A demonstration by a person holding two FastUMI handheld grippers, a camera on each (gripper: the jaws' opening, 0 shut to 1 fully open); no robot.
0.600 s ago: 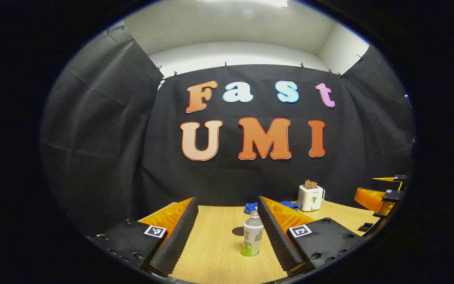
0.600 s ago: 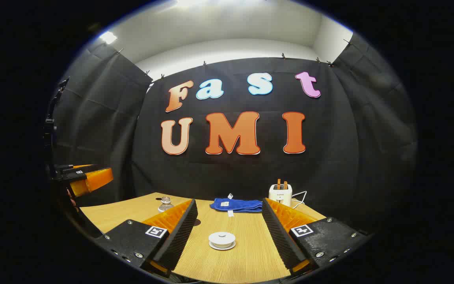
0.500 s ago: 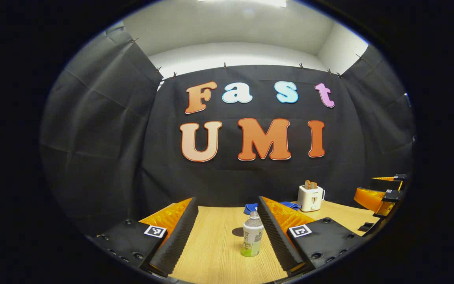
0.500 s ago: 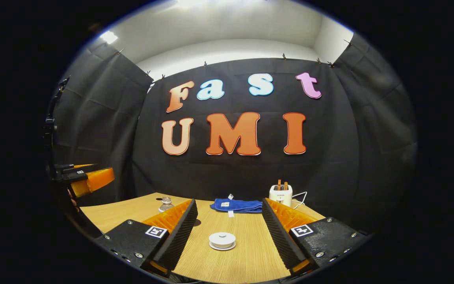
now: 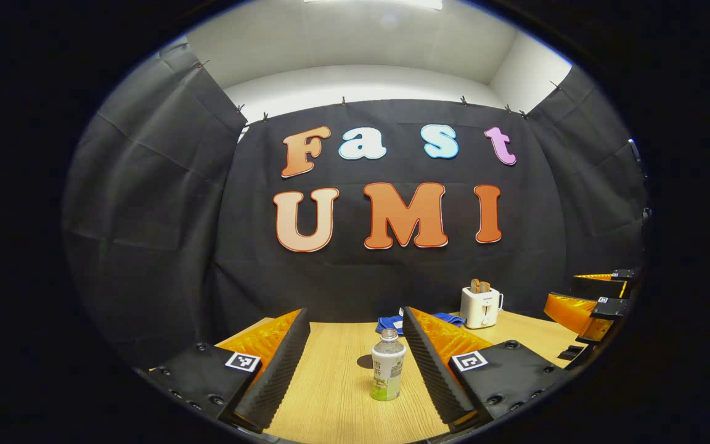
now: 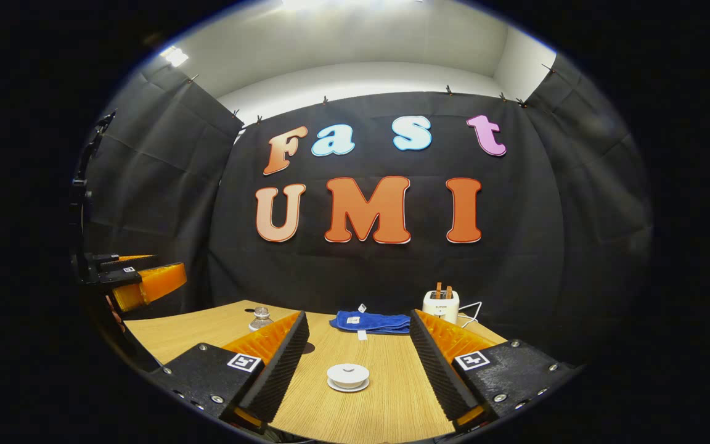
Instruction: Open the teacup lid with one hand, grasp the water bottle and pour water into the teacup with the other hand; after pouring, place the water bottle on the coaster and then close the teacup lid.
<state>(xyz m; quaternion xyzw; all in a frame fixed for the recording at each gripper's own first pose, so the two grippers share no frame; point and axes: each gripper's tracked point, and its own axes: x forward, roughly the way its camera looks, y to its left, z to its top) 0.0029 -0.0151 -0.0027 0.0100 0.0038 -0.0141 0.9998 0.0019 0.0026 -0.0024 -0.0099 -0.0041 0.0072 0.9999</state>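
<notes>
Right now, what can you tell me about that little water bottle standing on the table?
The water bottle stands upright on the wooden table, between the open fingers of the left gripper, nearer the right-hand finger, with nothing touching it. It looks like clear plastic, with a small cap and a pale label that turns green toward the base. Its shadow falls on the table behind it. In the right gripper view its top peeks over a finger, far from the lidded teacup.

White toaster (image 6: 440,305) with two slices at table (image 6: 386,394) back; folded blue towel (image 6: 371,321) left beside it.
</notes>
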